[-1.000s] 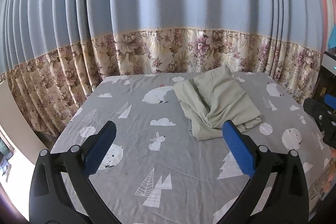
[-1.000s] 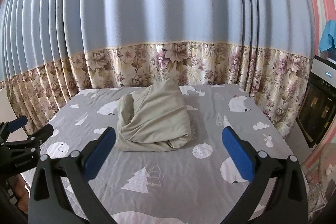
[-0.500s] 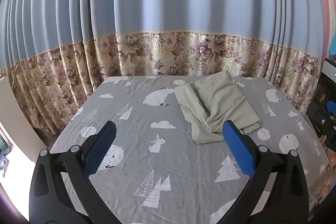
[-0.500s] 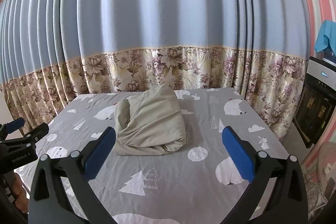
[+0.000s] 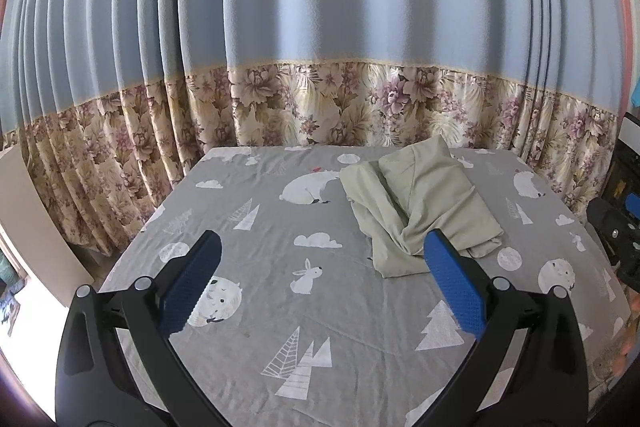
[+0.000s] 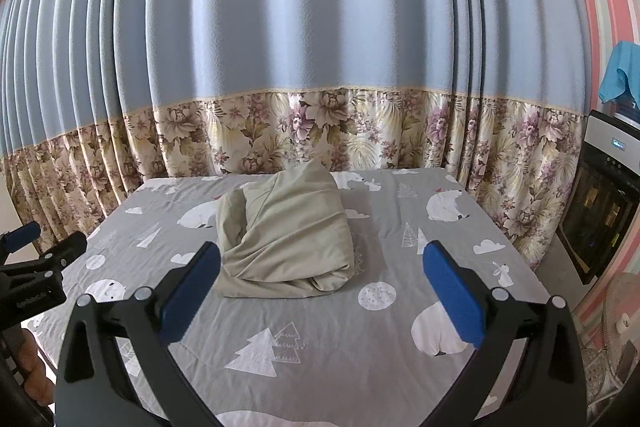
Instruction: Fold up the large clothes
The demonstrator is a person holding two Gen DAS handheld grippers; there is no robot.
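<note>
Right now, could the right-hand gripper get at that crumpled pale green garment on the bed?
Probably yes: the right gripper is open and faces the crumpled pale green garment, with only bare grey patterned bedsheet between them.

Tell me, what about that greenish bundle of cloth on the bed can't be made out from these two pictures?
- What garment the green cloth is: bunched in both views, its own folds hide its shape.
- Its near corner: left view, the left gripper finger covers it.
- Its far side: both views, the cloth's raised peak blocks it.
- The bed under it: covered.
</note>
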